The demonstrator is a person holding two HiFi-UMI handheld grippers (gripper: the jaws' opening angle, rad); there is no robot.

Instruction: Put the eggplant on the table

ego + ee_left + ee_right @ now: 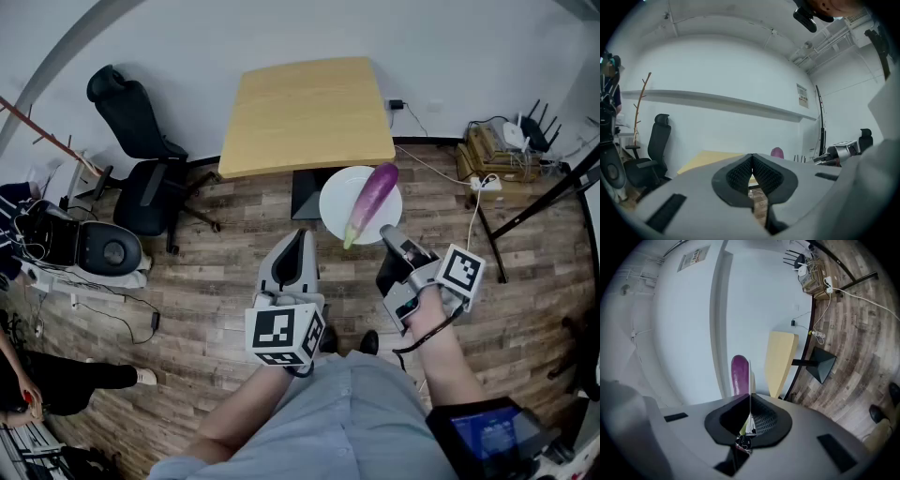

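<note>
The eggplant (373,193) is purple, the plate (336,199) white.

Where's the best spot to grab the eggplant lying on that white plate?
Probably the eggplant's purple middle, the left gripper's fingers across its narrow width, from above-left. It lies lengthwise on the plate, green stem nearest, and the right gripper pinches the plate's near rim.

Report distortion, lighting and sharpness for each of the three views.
Head view: even soft light, sharp, fisheye bends the floor planks and the square light-wood table. Left gripper view: black vignette corners, the wall ledge bows. Right gripper view: same vignette, scene turned sideways, long purple eggplant sharp, no glare.
</note>
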